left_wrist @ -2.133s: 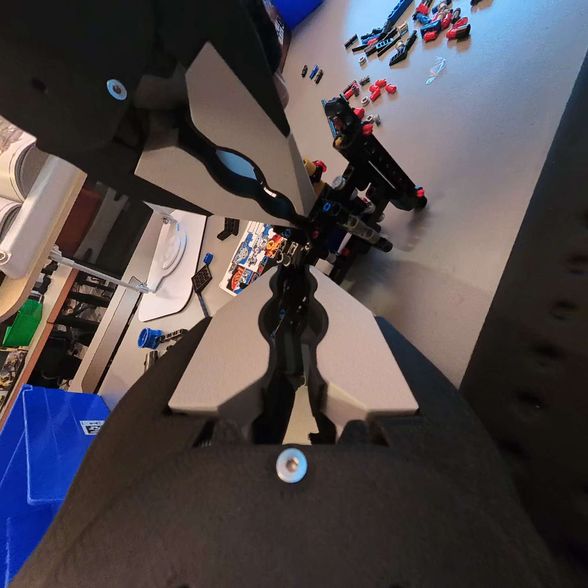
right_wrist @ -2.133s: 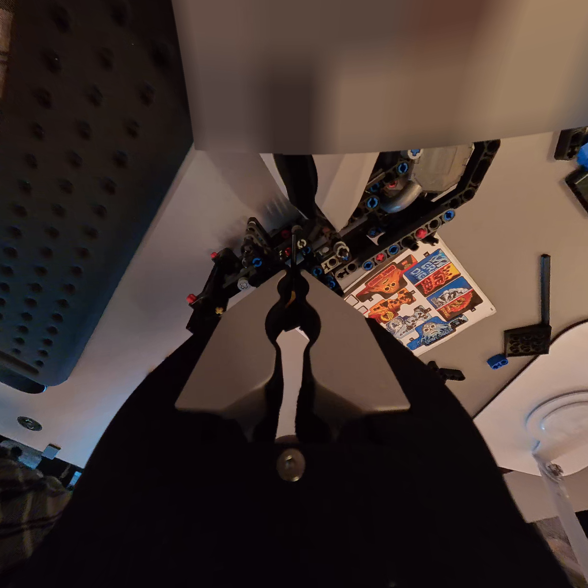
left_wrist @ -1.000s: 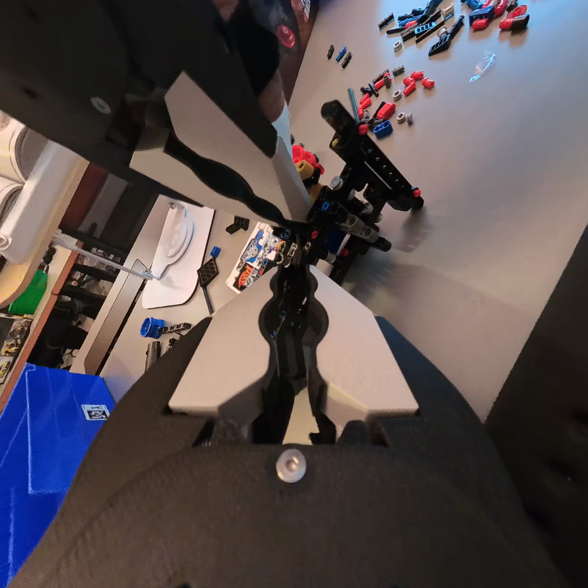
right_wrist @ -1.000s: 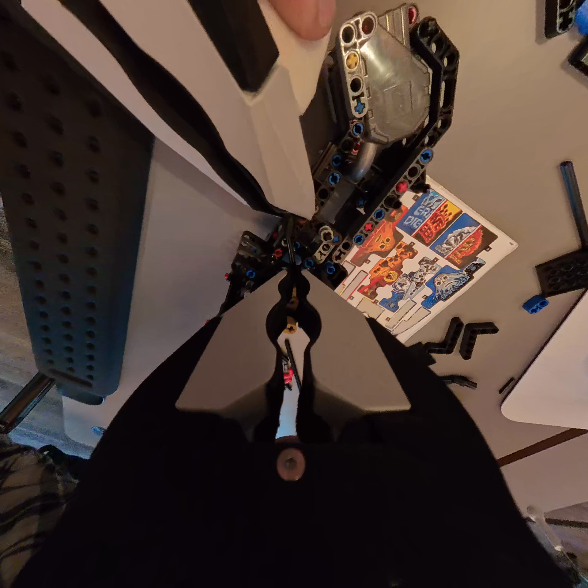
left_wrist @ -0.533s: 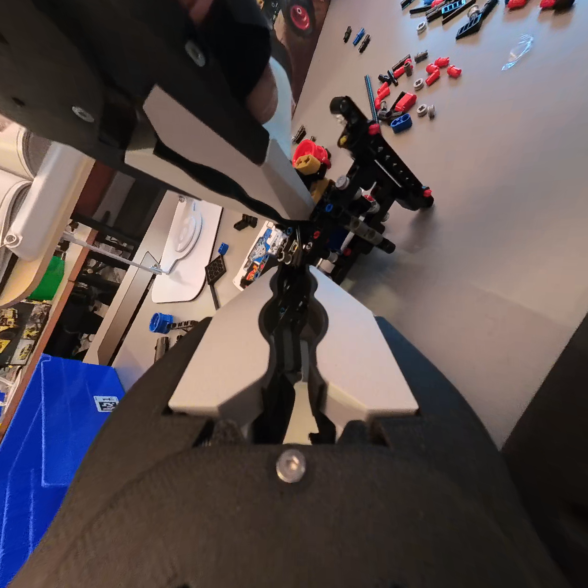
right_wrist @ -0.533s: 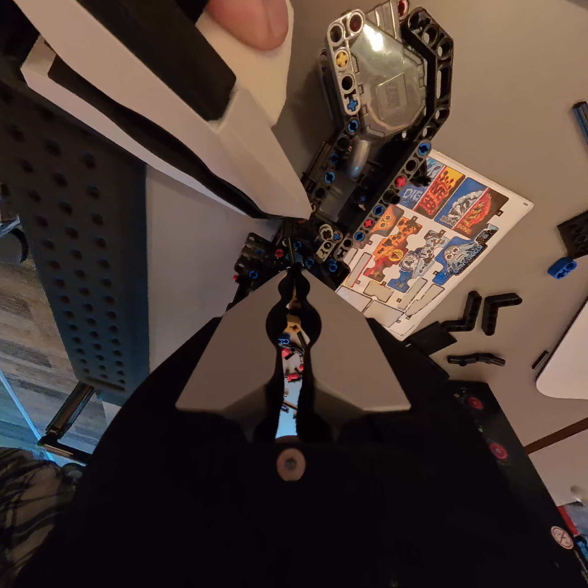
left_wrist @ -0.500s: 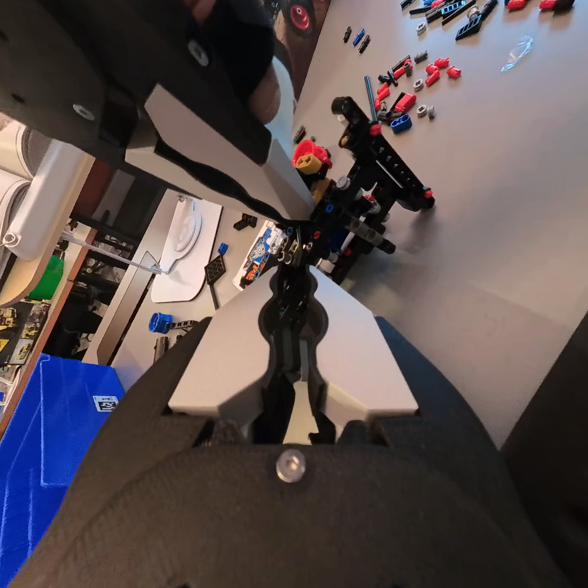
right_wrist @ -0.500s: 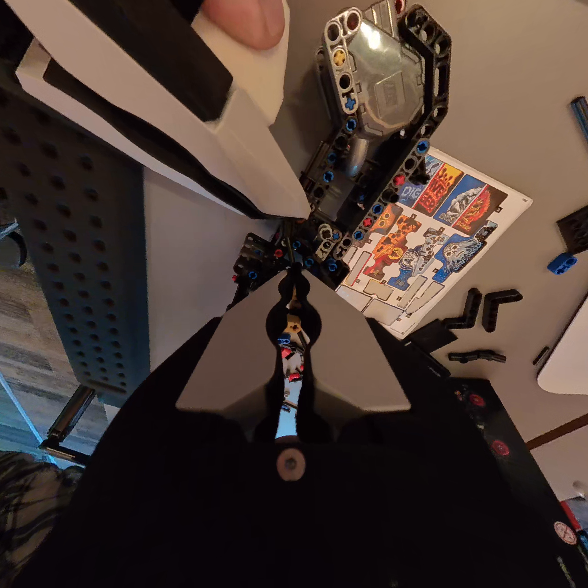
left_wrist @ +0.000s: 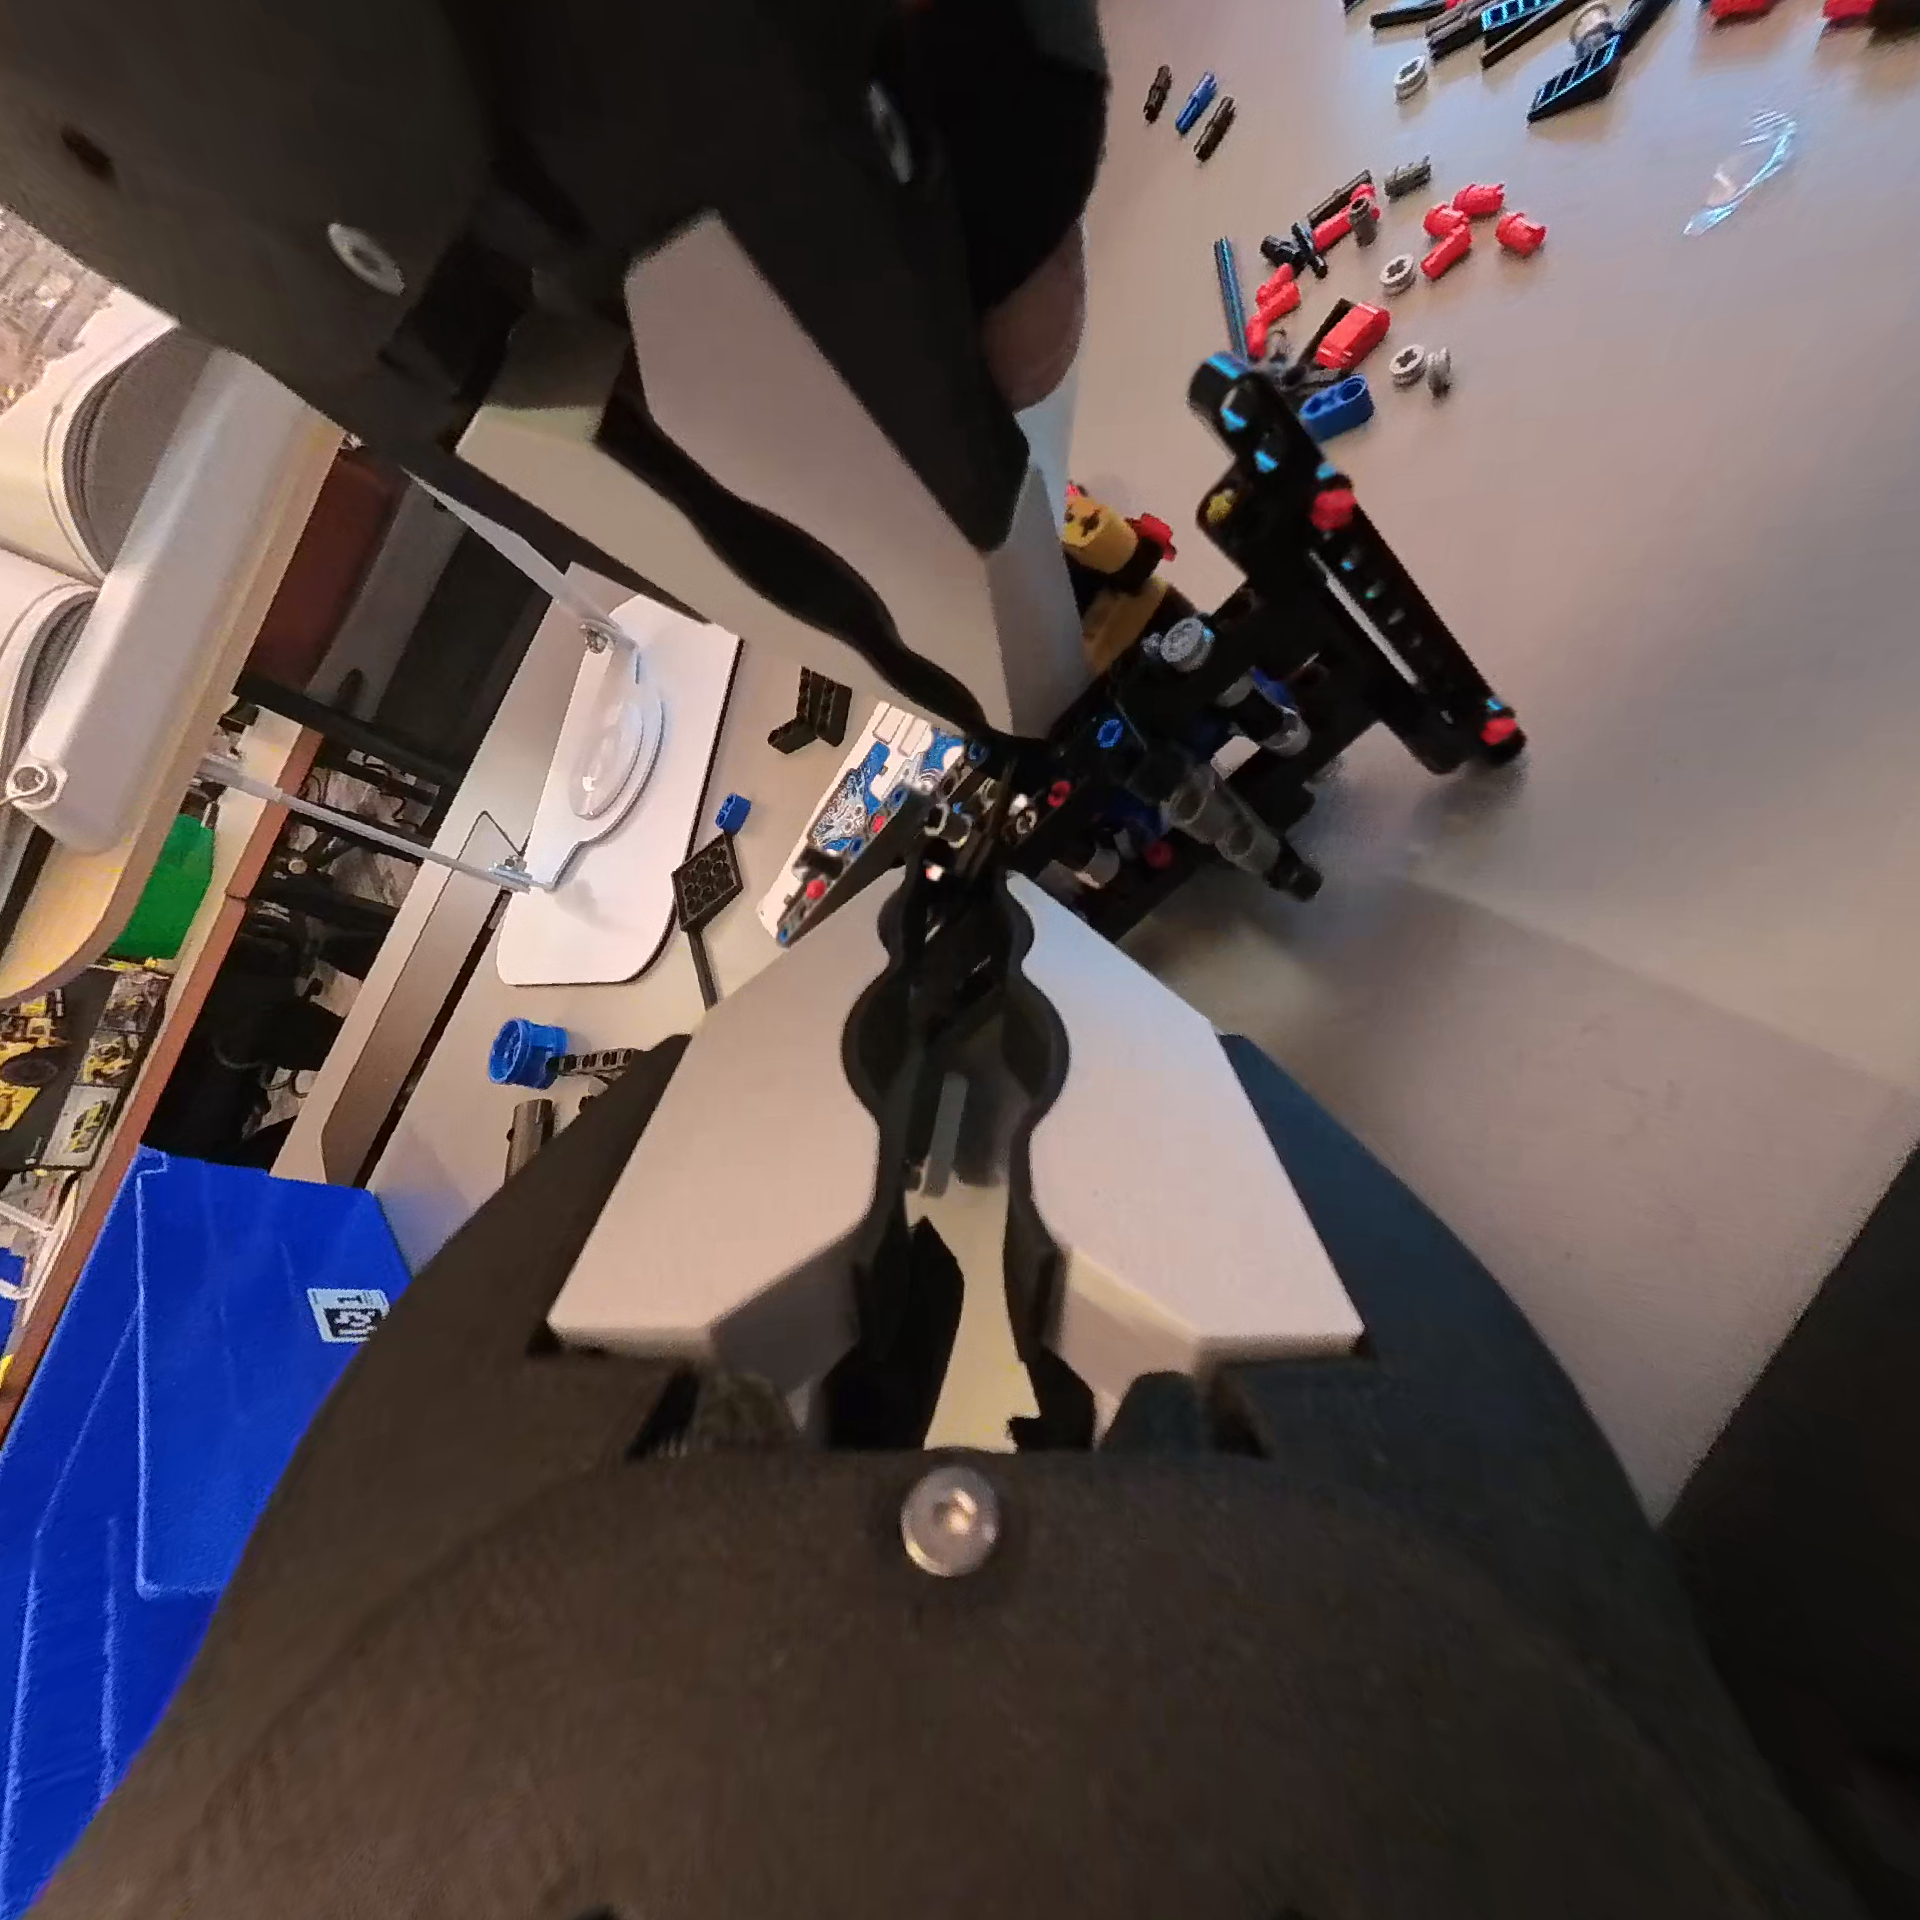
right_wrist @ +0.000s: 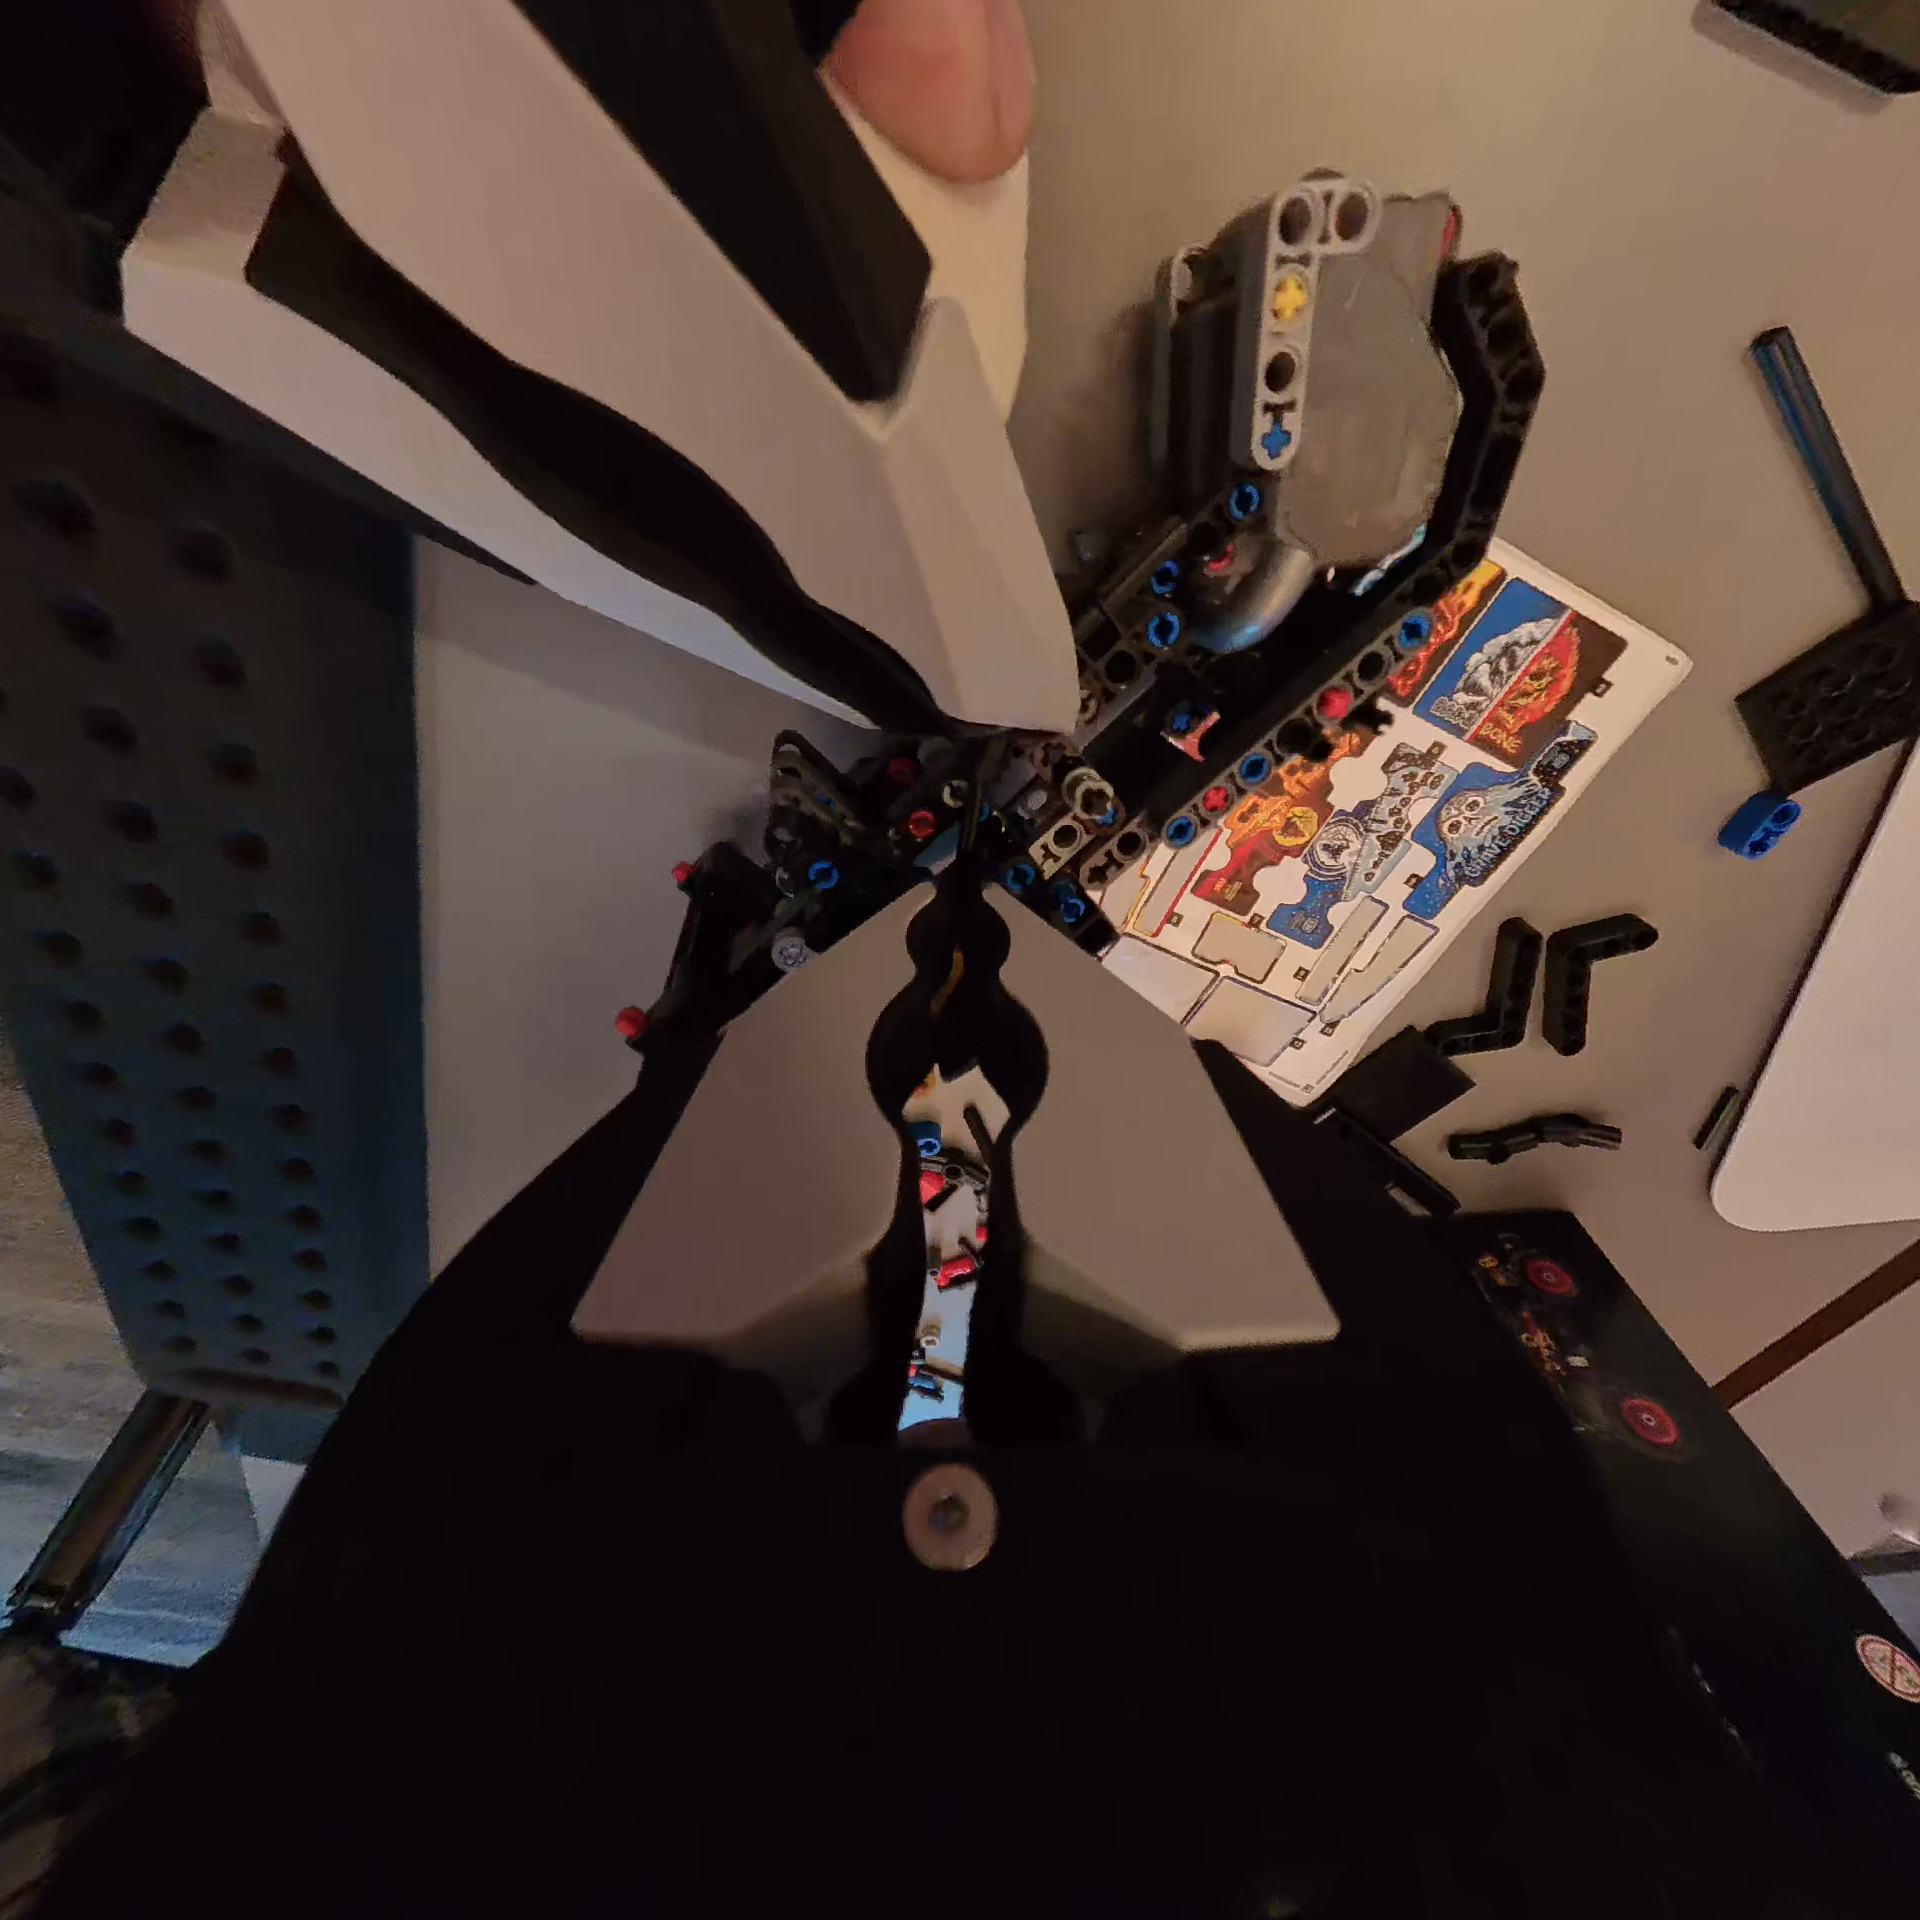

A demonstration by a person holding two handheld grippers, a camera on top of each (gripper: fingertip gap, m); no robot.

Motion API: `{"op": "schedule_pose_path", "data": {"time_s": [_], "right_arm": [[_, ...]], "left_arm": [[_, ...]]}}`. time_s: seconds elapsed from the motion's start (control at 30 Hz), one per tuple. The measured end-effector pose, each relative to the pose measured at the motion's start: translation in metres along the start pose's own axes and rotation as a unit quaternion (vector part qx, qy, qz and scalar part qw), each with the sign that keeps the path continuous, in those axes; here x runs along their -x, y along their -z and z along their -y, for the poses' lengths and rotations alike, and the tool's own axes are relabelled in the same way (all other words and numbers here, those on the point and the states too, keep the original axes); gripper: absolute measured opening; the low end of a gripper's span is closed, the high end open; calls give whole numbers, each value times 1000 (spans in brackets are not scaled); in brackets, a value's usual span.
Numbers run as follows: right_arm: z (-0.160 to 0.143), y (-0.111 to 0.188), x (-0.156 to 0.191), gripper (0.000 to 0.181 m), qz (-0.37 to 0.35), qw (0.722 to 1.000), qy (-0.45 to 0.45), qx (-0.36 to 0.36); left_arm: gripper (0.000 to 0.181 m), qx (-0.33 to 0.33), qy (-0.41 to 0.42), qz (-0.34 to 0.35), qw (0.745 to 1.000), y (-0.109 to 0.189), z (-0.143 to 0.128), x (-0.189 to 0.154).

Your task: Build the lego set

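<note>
A black Lego Technic frame (left_wrist: 1340,613) with blue and red pins hangs above the grey table (left_wrist: 1683,790). In the right wrist view its far end carries a grey motor block (right_wrist: 1361,395). My left gripper (left_wrist: 961,883) is shut on the near end of the frame. My right gripper (right_wrist: 961,883) is shut on the same frame from the other side, with a thin black part between its tips. Each gripper shows in the other's view, coming in from the upper left, and the tips nearly meet. A person's fingertip (right_wrist: 935,94) rests on the left gripper.
A colourful sticker sheet (right_wrist: 1403,831) lies under the frame. Two black L-shaped beams (right_wrist: 1558,987), a small blue piece (right_wrist: 1756,821) and a black plate (right_wrist: 1839,707) lie nearby. Loose red and black parts (left_wrist: 1455,229) lie farther off. A blue bin (left_wrist: 187,1403) and a white stand base (left_wrist: 613,810) are at the left. The tips of both grippers are at nearly the same place. The small blue piece (right_wrist: 1756,821) is about 20 cm from both grippers' fingertips. It is also in sight in the left wrist view (left_wrist: 730,817).
Both grippers stay shut on the frame and have turned it together. The motor end has swung in the right wrist view, and the loose parts have shifted in the left wrist view.
</note>
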State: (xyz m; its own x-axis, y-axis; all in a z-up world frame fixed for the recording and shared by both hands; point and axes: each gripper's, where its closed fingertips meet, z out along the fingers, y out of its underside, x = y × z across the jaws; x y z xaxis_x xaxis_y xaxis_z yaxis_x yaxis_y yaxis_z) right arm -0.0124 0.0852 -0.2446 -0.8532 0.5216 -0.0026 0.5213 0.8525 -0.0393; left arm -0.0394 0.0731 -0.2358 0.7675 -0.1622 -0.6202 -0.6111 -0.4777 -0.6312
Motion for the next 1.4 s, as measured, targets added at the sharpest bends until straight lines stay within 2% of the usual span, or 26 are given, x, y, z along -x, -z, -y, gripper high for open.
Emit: {"op": "schedule_pose_path", "data": {"time_s": [0.43,0.63,1.4], "right_arm": [[3,1,5,0,-17,999,41,-8],[1,0,2,0,-18,1000,5,-8],[7,1,6,0,-55,990,130,-16]], "left_arm": [[7,-2,-5,-5,1000,-2,-2,1],[7,0,-10,-2,1000,-3,-3,2],[7,2,-17,2,1000,1,-9,5]]}}
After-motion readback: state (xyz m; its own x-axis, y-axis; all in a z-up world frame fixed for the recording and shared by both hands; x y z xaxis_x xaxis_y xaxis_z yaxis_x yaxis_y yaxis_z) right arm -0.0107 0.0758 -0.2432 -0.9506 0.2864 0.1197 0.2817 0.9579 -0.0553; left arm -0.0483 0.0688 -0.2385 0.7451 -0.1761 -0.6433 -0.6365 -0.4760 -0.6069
